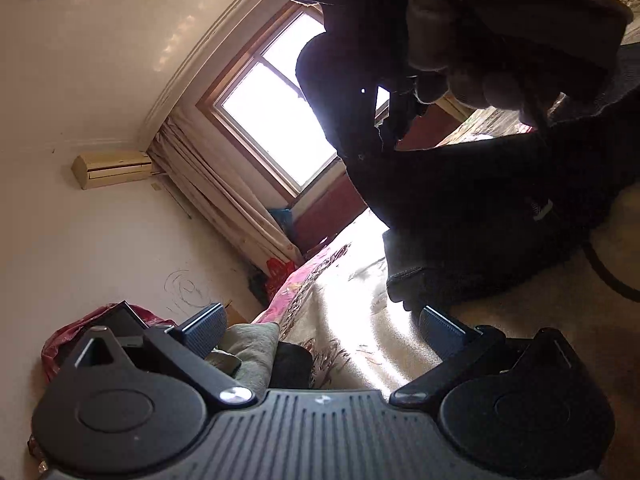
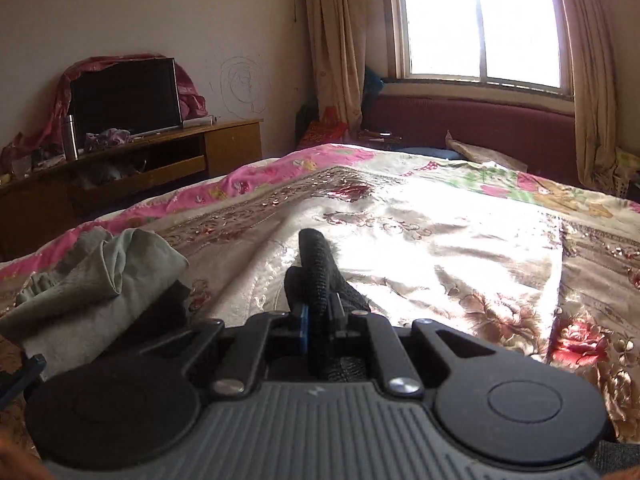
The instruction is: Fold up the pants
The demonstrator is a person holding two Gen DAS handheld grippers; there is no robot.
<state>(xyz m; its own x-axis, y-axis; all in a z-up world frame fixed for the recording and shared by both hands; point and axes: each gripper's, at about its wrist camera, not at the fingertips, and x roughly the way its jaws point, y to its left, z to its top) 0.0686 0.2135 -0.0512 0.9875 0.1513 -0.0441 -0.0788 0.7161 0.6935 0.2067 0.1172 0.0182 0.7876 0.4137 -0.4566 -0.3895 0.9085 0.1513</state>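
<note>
Right gripper (image 2: 316,316) fingers clench the black pants (image 2: 318,268); left gripper (image 1: 320,328) gapes, needing a hem just ahead; early lifting step, I judge.

I am seeing my left gripper (image 1: 320,326) standing wide open over the floral bedspread (image 1: 360,320), holding nothing. Dark pants (image 1: 480,208) are hanging at far right from a gloved hand (image 1: 480,68), against the window (image 1: 272,120).
</note>
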